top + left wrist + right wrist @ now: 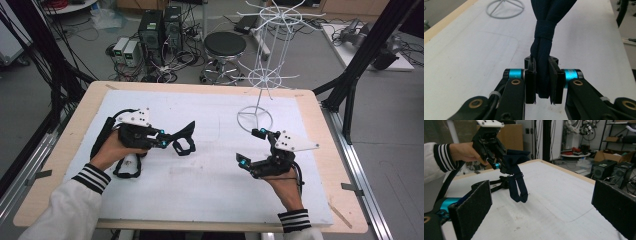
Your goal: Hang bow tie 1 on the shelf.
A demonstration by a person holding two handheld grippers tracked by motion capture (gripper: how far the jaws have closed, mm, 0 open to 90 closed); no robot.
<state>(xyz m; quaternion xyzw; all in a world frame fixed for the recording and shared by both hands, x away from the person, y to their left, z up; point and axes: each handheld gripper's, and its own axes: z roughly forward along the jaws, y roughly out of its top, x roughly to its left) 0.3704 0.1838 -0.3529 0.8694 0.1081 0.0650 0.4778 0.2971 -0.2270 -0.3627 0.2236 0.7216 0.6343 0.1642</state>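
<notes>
A: Left gripper (167, 140), status?

B: Jaws closed on a dark navy fabric strap (543, 75), pinched near its bound section; the loop (518, 192) hangs clear above the white surface (210, 170).

A: Right gripper (248, 150)?

B: Jaws spread wide, holding nothing, low near the wire rack's ring base (255, 119).

A: Risks?

B: The pinch is narrow, so the strap could slip out. Swinging it could catch the rack's prongs and tip it.
</notes>
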